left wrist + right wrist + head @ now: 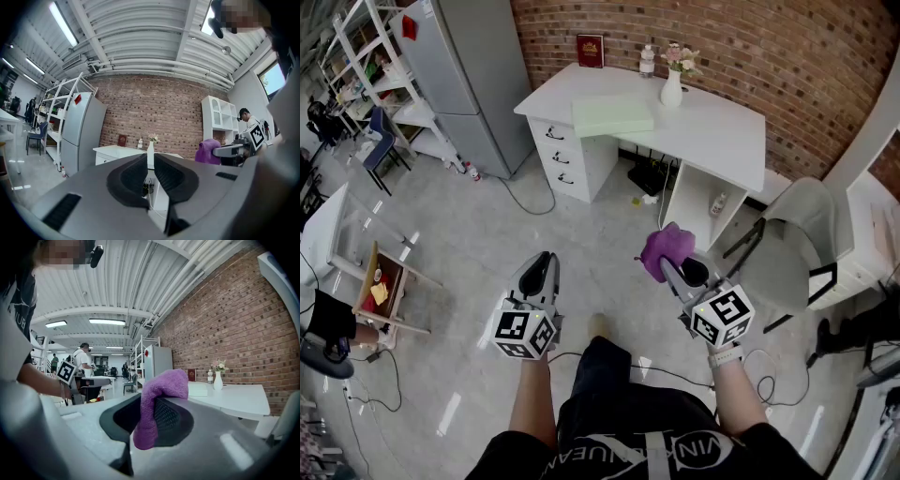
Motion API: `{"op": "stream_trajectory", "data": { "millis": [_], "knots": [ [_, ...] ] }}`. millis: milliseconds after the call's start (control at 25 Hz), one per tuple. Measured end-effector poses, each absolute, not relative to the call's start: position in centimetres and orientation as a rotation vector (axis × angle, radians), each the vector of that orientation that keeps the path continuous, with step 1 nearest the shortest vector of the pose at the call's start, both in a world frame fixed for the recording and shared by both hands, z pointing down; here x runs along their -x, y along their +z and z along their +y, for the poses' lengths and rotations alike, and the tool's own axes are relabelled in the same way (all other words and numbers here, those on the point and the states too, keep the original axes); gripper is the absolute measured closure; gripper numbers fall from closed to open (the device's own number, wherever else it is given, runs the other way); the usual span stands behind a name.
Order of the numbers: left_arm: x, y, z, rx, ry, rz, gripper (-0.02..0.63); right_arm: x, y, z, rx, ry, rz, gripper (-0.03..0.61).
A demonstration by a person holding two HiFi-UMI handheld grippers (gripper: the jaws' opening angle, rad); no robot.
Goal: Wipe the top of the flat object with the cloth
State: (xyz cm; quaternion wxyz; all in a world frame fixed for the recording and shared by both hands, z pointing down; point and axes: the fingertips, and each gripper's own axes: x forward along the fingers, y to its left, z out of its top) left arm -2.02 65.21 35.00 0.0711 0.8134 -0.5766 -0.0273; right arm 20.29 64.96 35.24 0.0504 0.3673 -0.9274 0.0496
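A pale green flat object (612, 114) lies on the white desk (712, 131) across the room; it also shows in the right gripper view as a pale slab (197, 389). My right gripper (668, 266) is held at waist height over the floor, shut on a purple cloth (666, 247). In the right gripper view the cloth (159, 390) drapes over and down between the jaws. My left gripper (546, 261) hangs beside it, to the left, shut with nothing in it; in its own view the left gripper (150, 161) shows only a thin slit between the jaws.
On the desk stand a white vase with flowers (672, 86), a small bottle (647, 61) and a red book (590, 51). A grey fridge (464, 75) stands left of it, a grey chair (787, 248) to the right. Cables trail on the floor; a wooden stool (380, 286) is at the left.
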Motion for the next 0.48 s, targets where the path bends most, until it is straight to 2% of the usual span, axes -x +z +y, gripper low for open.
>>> {"op": "stream_trajectory", "data": {
  "millis": [480],
  "knots": [
    [5.6,36.4,51.8,-2.417,-0.063,-1.667,0.571,-17.4,35.9,51.4,-1.167,0.231,-2.775,0.517]
  ]
}}
